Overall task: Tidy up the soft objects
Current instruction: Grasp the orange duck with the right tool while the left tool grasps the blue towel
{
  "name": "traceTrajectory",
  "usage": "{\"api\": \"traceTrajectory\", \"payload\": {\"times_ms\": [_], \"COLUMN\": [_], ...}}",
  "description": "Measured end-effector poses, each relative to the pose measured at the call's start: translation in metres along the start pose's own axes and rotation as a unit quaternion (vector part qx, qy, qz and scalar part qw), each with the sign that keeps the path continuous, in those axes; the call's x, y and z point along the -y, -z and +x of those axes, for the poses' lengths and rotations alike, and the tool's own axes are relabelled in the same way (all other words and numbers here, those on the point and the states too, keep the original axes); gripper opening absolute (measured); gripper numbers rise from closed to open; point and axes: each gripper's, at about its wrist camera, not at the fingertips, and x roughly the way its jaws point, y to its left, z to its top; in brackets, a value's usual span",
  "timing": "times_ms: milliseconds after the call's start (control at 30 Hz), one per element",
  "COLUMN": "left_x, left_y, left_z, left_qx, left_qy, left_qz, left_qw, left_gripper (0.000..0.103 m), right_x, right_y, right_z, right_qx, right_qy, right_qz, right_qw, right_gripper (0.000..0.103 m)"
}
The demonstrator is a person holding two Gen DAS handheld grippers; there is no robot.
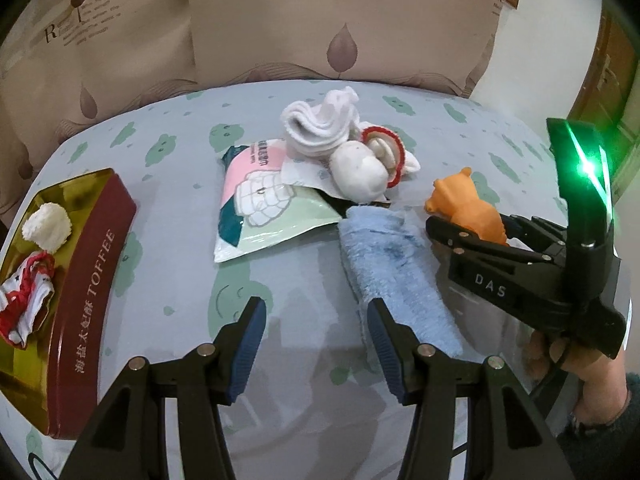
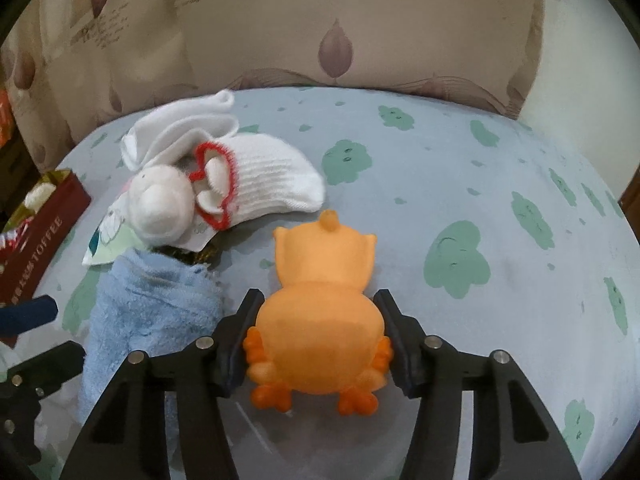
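Observation:
An orange rubber duck toy (image 2: 320,312) sits between the fingers of my right gripper (image 2: 318,336), which is shut on its body; it also shows in the left wrist view (image 1: 466,204). A blue fluffy towel (image 1: 392,272) lies on the bed, left of the duck (image 2: 148,312). A white plush rabbit (image 1: 360,172) and white socks with red trim (image 1: 320,124) lie in a pile behind it. My left gripper (image 1: 316,344) is open and empty above the bed, its right finger beside the towel's near end.
A red and gold toffee tin (image 1: 92,280) at the left holds a white rolled sock (image 1: 46,226) and a red-white cloth (image 1: 24,304). A plastic wipes packet (image 1: 264,200) lies under the pile. Brown pillows (image 1: 280,20) stand behind the bed.

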Motion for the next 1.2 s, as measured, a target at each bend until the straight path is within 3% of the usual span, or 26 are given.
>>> {"api": "traceTrajectory", "payload": {"times_ms": [300, 667, 767, 967, 1200], "left_x": [0.009, 0.029, 0.032, 0.034, 0.042], "left_y": [-0.007, -0.018, -0.017, -0.01, -0.011], "left_z": [0.013, 0.011, 0.016, 0.032, 0.045], "left_qx": [-0.013, 0.002, -0.011, -0.037, -0.021], "left_qy": [0.03, 0.086, 0.095, 0.089, 0.071], "left_qz": [-0.011, -0.029, -0.022, -0.031, -0.009], "left_qw": [0.9994, 0.9959, 0.9952, 0.9948, 0.9972], "left_gripper": [0.054, 0.056, 0.059, 0.059, 0.058], "right_x": [0.019, 0.032, 0.031, 0.031, 0.028], "right_y": [0.003, 0.005, 0.005, 0.004, 0.005], "right_z": [-0.008, -0.003, -0.003, -0.003, -0.002], "right_qx": [0.009, -0.005, -0.004, -0.006, -0.008], "right_qy": [0.042, 0.021, 0.019, 0.021, 0.025], "right_qz": [-0.004, 0.025, 0.026, 0.024, 0.02], "right_qw": [0.999, 0.999, 0.999, 0.999, 0.999], "right_gripper": [0.05, 0.052, 0.052, 0.053, 0.054]}}
